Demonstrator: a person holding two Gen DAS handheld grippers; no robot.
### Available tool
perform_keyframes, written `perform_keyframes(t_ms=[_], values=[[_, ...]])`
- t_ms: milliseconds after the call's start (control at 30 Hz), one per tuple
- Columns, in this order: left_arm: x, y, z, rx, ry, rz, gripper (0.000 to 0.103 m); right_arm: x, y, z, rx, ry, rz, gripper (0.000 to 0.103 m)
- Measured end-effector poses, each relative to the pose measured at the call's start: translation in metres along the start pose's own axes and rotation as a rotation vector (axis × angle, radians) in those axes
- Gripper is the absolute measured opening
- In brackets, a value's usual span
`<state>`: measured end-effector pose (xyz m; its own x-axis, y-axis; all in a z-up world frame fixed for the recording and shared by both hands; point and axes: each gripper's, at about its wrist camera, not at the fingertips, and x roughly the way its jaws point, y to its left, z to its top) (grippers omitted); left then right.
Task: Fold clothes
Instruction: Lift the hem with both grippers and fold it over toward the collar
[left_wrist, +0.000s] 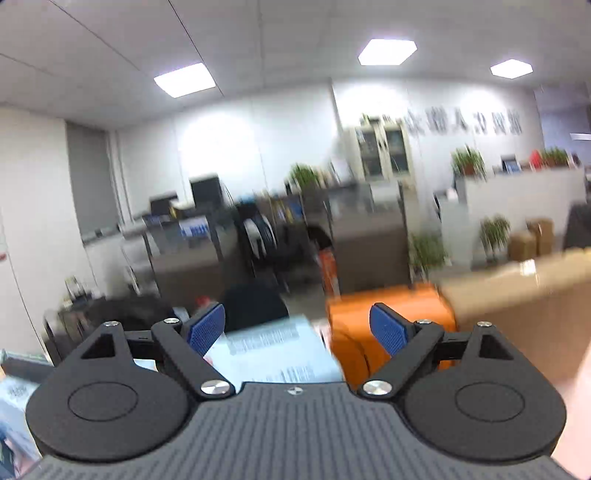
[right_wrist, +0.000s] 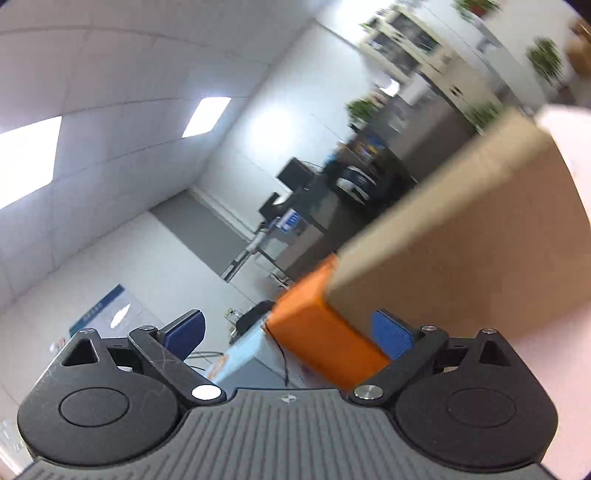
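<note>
Looks like an open-plan office: desks with monitors (left_wrist: 205, 188), grey partitions (left_wrist: 369, 221), potted plants (left_wrist: 467, 160), a filing cabinet (left_wrist: 384, 149), panel ceiling lights (left_wrist: 387, 51).

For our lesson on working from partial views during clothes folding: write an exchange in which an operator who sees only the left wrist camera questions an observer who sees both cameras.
Operator: My left gripper is open and empty. Is the other one holding cloth?
Observer: No. The right gripper is open too, with nothing between its pads.
Operator: Does its camera show any garment?
Observer: None. Its view is tilted and shows only the orange case beside the cardboard box, with the office behind.
</note>
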<state>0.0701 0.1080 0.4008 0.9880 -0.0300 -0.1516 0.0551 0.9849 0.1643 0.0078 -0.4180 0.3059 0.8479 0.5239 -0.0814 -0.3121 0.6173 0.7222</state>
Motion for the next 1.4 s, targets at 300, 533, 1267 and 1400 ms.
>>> perform_keyframes(t_ms=[300,533,1267,1400], values=[[0.025,0.01,-0.094,0.033,0.134,-0.087,0.103,0.022,0.019,0.019,-0.352,0.063,-0.106,0.103],[0.078,-0.046,-0.317,0.123,0.591,-0.077,0.088,0.102,-0.113,-0.146,-0.504,0.493,-0.364,0.1],[0.074,-0.095,-0.355,-0.092,0.575,-0.129,0.007,0.15,-0.162,-0.23,-0.392,0.464,-0.407,0.002],[0.1,-0.099,-0.367,-0.044,0.678,-0.058,0.034,0.156,-0.175,-0.22,-0.376,0.463,-0.476,0.003]])
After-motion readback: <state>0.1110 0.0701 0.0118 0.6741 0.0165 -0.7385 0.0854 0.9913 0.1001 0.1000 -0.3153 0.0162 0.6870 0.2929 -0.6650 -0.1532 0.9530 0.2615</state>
